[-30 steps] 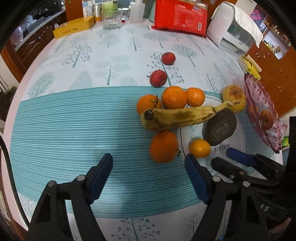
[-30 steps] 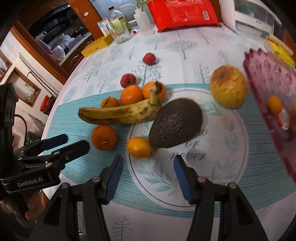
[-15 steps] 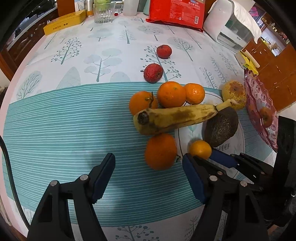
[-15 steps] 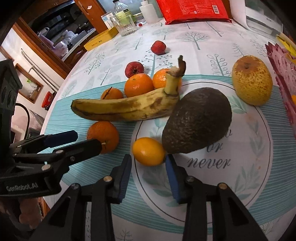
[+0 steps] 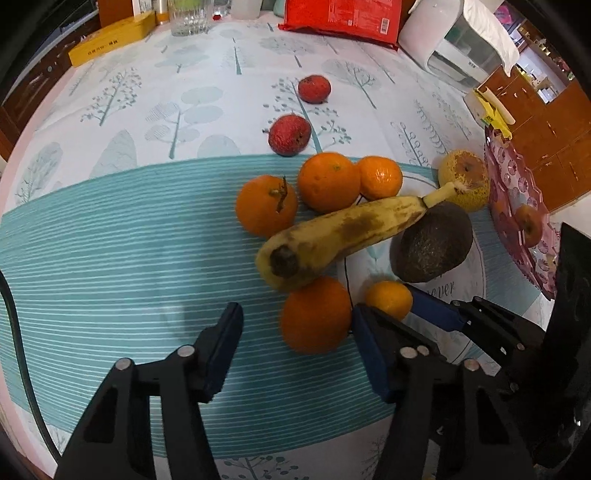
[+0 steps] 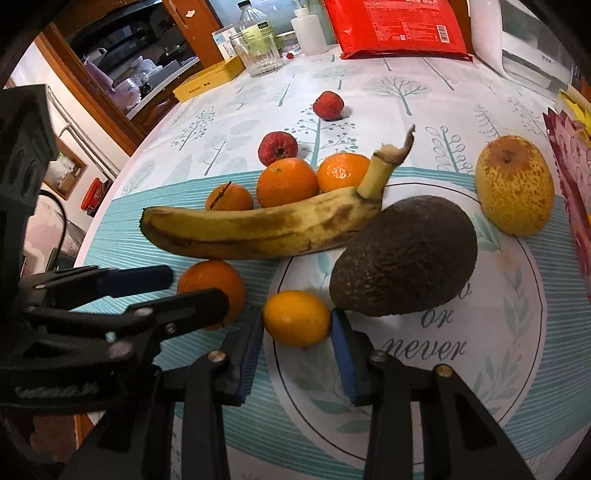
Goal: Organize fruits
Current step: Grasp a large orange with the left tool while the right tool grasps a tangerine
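Fruit lies in a cluster on the tablecloth: a spotted banana (image 5: 343, 236) (image 6: 258, 229), a dark avocado (image 5: 432, 243) (image 6: 402, 258), several oranges, a yellow pear (image 6: 513, 184) and two red fruits (image 5: 288, 134). My left gripper (image 5: 295, 343) is open, with a large orange (image 5: 316, 314) between its fingers, nearer the right one. My right gripper (image 6: 297, 332) has its blue pads on both sides of a small orange (image 6: 295, 317) (image 5: 388, 299) on the table; contact is unclear.
A pink fruit tray (image 5: 517, 206) holding a small fruit stands at the right edge. A red bag (image 6: 399, 29), a glass (image 6: 258, 55), a yellow box (image 5: 110, 37) and a white appliance (image 5: 454, 40) stand at the back.
Both grippers moved forward toward the fruit. My right gripper's fingers narrowed around the small orange. The large orange now sits between my left fingers.
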The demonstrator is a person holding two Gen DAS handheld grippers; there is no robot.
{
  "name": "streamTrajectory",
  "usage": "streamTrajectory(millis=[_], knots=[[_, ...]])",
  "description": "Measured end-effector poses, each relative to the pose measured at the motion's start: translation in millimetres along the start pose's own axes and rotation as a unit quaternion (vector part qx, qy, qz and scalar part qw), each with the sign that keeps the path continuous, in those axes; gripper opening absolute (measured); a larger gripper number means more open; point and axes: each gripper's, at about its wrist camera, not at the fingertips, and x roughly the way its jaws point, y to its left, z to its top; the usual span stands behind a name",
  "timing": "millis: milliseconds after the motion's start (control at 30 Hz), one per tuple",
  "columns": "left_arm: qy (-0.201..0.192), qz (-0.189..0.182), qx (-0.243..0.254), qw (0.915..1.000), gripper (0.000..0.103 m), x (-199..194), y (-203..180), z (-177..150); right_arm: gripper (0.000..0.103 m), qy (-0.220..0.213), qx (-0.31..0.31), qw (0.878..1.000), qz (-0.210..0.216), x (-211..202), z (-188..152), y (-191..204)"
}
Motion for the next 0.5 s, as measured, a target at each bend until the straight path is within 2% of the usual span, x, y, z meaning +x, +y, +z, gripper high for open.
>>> streamTrajectory(millis=[233,500], knots=[[0.012,-0.013,0.008,0.9998,0.042,8,-12,-3,0.037,-0.001,-0.003,1.000,0.009,-10,-6,-4],[0.004,0.009,0.006,0.9999,0.040,6,-21,-8,0.037,-0.005,-0.001,1.000,0.010,-24,-15,-14]])
